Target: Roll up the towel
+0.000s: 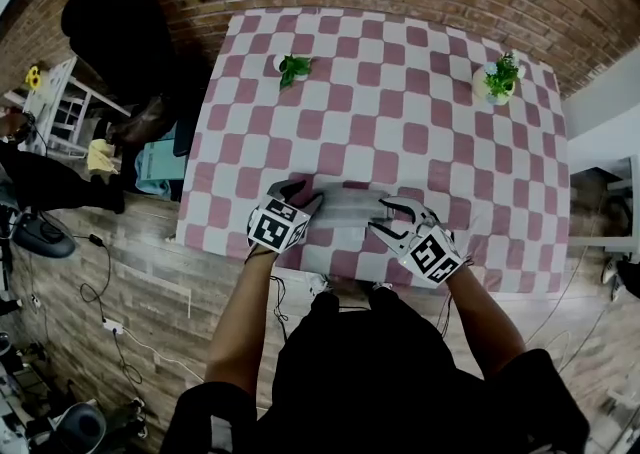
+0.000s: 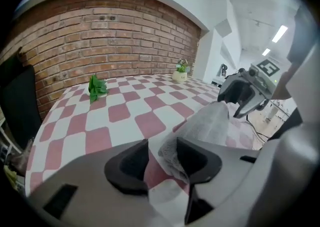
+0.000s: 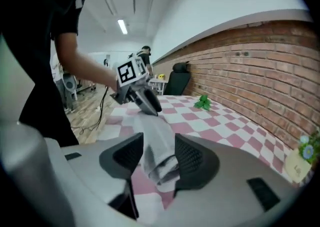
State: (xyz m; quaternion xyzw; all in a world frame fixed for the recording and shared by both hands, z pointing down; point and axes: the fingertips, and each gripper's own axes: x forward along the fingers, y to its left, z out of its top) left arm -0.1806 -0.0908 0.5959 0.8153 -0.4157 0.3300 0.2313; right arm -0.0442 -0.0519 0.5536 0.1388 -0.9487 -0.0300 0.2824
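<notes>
Both tools are unclenched: the left gripper [image 1: 298,196] and the right gripper [image 1: 386,216] each have one end of the rolled towel [image 1: 348,208] loosely between parted jaws. It lies on the checkered table [image 1: 400,112], near its front edge.

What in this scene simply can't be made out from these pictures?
- Head view: ends of the towel, covered by the left gripper and right gripper.
- Head view: near edge of the table, partly behind the person's head.
- Right gripper view: the flower pot, cut off by the picture's dark rim.
- Both gripper views: how many turns the towel has, too blurred.
</notes>
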